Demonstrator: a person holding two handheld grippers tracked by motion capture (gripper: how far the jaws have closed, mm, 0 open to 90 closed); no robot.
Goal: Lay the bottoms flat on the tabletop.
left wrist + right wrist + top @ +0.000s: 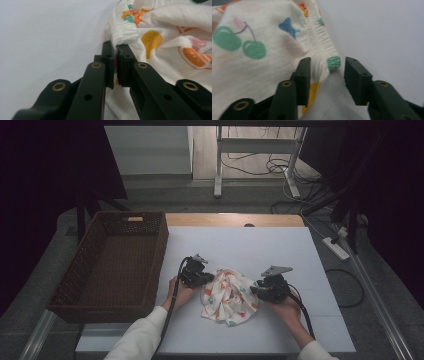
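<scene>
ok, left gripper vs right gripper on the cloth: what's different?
Left gripper is shut, pinching the printed cloth at its elastic hem; right gripper stands open, the hem between its jaws but not pressed. The left sits at the cloth's left edge near the basket, the right at its right edge. Both are black and hand-held.

The cloth (229, 296) is cream white with a printed fruit pattern: orange slices, yellow spots, green cherries, a blue shape and pale pink marks. Its gathered hem (322, 41) is also cream, with one small green ribbed piece (333, 63). Left of the cloth, the woven basket (80, 265) is dark brown. The counter (280, 245) under the cloth is plain white. Both grippers are black, with brass-coloured rivets.
</scene>
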